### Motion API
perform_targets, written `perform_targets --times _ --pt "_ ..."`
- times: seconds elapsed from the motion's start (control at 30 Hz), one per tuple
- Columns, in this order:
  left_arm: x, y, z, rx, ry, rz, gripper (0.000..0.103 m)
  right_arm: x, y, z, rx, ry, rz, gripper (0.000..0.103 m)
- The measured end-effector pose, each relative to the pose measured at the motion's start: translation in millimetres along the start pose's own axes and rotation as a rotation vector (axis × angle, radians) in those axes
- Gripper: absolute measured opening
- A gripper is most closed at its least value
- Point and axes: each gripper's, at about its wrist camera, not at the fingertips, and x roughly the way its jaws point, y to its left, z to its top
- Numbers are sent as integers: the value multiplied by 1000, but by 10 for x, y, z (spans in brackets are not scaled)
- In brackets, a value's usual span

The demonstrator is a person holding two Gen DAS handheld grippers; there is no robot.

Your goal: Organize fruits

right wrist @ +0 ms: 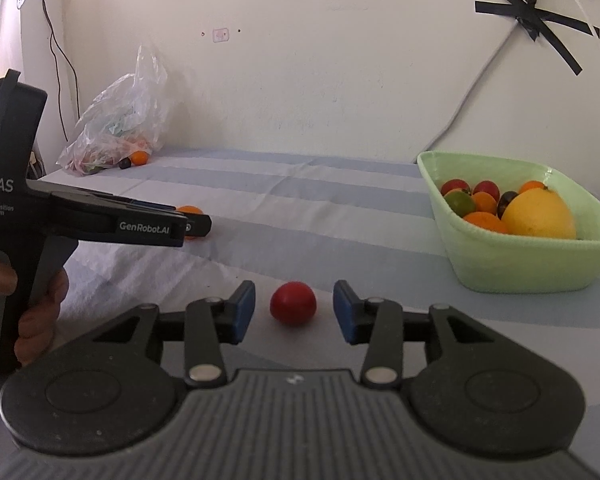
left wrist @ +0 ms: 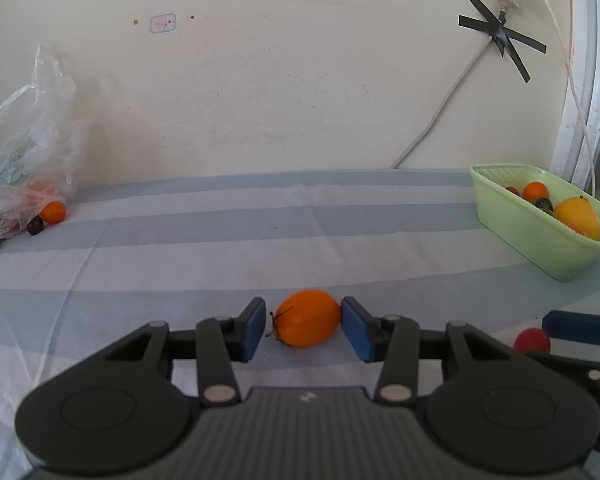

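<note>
An orange tomato (left wrist: 308,317) lies on the striped cloth between the blue pads of my left gripper (left wrist: 305,328); the right pad touches it, the left pad stands a sliver off. A red tomato (right wrist: 293,303) lies between the pads of my right gripper (right wrist: 294,308), which is open with a gap on each side. The red tomato also shows in the left wrist view (left wrist: 531,341). A green basket (right wrist: 512,268) at the right holds a large yellow fruit (right wrist: 538,214) and several small fruits.
A clear plastic bag (left wrist: 20,152) with produce sits at the back left against the wall, with a small orange fruit (left wrist: 53,212) and a dark one (left wrist: 35,225) beside it. Cables and black tape hang on the wall behind the basket (left wrist: 540,236).
</note>
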Motion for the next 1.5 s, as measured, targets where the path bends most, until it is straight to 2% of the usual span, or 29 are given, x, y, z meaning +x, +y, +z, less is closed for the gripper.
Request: perform_targets --times 0.27,1.5 --pt "6 15 11 -12 4 2 46 0 11 -2 3 -2 -5 46" --pt "71 42 33 12 18 -19 46 -32 15 -10 8 -19 -3 46"
